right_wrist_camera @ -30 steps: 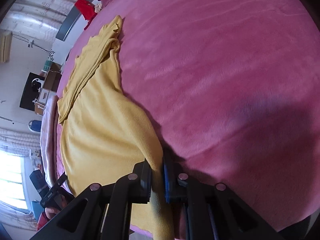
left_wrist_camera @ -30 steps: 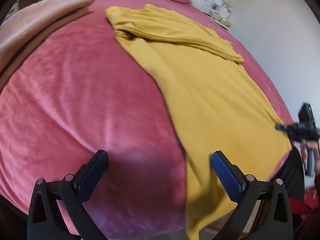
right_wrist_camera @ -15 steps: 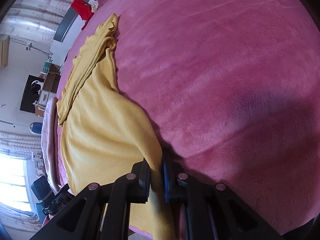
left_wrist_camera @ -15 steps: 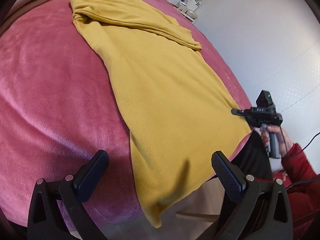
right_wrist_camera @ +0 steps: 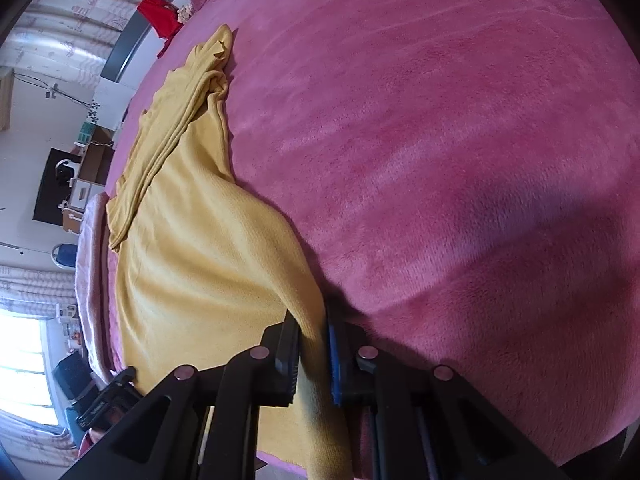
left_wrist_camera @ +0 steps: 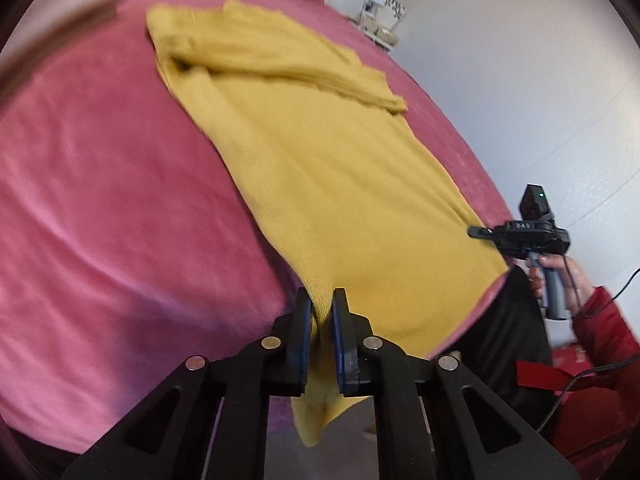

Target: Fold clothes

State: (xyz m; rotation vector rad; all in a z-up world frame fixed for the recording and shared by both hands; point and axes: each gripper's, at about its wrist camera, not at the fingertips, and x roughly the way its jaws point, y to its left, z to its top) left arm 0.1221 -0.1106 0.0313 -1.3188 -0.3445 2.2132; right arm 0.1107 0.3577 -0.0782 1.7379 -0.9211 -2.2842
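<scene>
L gripper (left_wrist_camera: 321, 334), wide a sec ago, is now pinching the yellow garment (left_wrist_camera: 320, 168) hem w/ R gripper (right_wrist_camera: 313, 354) gripping too, so it's looking ready for lifting & folding.

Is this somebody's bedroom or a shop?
Most likely a bedroom. A big bed with a pink blanket fills the view, a yellow sweater lies spread on it, and there are curtains by a bright window.
</scene>
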